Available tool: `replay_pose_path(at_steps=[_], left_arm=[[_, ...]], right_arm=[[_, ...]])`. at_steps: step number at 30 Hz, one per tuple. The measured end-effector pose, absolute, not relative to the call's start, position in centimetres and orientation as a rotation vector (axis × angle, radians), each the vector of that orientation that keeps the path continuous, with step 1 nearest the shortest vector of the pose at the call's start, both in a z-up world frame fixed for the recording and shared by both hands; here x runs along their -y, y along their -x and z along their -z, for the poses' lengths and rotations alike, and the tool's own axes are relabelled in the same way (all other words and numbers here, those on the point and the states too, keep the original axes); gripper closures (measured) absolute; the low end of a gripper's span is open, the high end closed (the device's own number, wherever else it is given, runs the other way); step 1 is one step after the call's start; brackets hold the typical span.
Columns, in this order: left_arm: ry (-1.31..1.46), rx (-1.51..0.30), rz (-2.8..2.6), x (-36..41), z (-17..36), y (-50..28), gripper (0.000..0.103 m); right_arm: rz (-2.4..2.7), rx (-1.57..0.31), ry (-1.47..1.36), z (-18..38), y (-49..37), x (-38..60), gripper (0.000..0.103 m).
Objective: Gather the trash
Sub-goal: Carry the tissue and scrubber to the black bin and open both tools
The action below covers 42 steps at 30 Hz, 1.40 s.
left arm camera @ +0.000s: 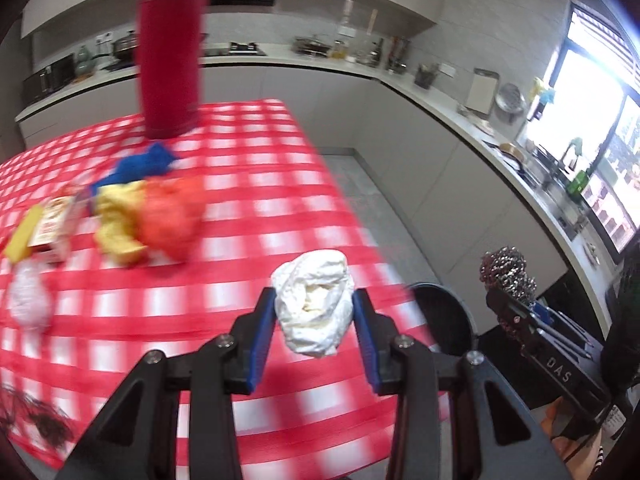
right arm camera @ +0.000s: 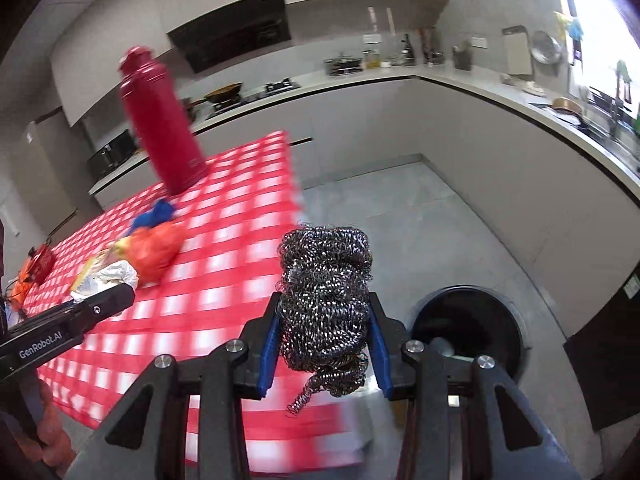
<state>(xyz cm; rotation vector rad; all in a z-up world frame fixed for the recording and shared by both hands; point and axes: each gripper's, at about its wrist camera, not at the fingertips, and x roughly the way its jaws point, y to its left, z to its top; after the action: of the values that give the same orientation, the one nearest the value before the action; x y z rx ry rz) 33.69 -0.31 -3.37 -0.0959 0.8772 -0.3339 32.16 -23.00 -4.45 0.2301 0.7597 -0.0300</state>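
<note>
The left gripper [left arm camera: 314, 308] has its jaws closed onto a crumpled white paper wad [left arm camera: 314, 304], pinched between the blue pads and held above the near right part of the surface [left arm camera: 248, 216], which wears a red-and-white checked cloth. The right gripper [right arm camera: 324, 328] has its jaws pressed against both sides of a steel wool scourer [right arm camera: 325, 308], a loose curl of wire hanging from its lower end; it sits over the surface's right edge. Just past that edge, on the grey floor, stands a round black trash bin [right arm camera: 472, 324], its mouth open upward, close beside the right gripper.

Farther in, toward the middle of the surface, lies a heap of crumpled pieces: an orange plastic bag [left arm camera: 172, 216] touching a yellow wad [left arm camera: 118, 224], with a blue wad [left arm camera: 140, 164] just behind them. At the left edge are a small printed carton [left arm camera: 52, 228] and another white crumpled wad [left arm camera: 30, 300]. Near the far edge stands an upright red thermos bottle [left arm camera: 172, 48]. Beyond it runs a kitchen counter [left arm camera: 400, 76] crowded with utensils.
</note>
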Motion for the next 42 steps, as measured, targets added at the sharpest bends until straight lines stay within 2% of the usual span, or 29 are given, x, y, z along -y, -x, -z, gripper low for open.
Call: replay_pose_path(at_steps=[9,13,30,32,33,34,36,42], left_arm=[[0.070,-0.935,0.475,14.2,5.8,-35.0,0.063],[0.060,-0.975,0.489,17.7,7.7,-35.7,0.063],[-0.011,-1.168,0.396,24.4,16.9,-37.1,0.062],[-0.013,-1.194,0.393,24.7,17.5,-37.4,0.059],[-0.005,-1.206,0.393,24.9,17.7,-37.5,0.056],[-0.003,-1.213,0.386,24.9,17.8,-37.6,0.048],[0.000,-1.213,0.366,25.2,17.6,-38.0,0.037],[0.027,-1.160,0.356,24.4,14.9,-37.7,0.036]], right_arm=[[0.111,-0.828,-0.251,8.4,-31.8,35.5,0.062],[0.109,-0.869,-0.259,10.7,-32.2,38.8,0.062],[0.009,-1.004,-0.245,19.0,-37.1,43.4,0.058],[0.002,-1.007,-0.243,19.3,-37.4,43.7,0.047],[0.003,-1.004,-0.236,19.4,-37.6,43.7,0.038],[0.010,-0.999,-0.230,19.4,-37.7,43.9,0.036],[0.019,-0.984,-0.237,19.0,-37.8,44.2,0.035],[0.045,-0.944,-0.261,16.8,-37.4,44.7,0.035]])
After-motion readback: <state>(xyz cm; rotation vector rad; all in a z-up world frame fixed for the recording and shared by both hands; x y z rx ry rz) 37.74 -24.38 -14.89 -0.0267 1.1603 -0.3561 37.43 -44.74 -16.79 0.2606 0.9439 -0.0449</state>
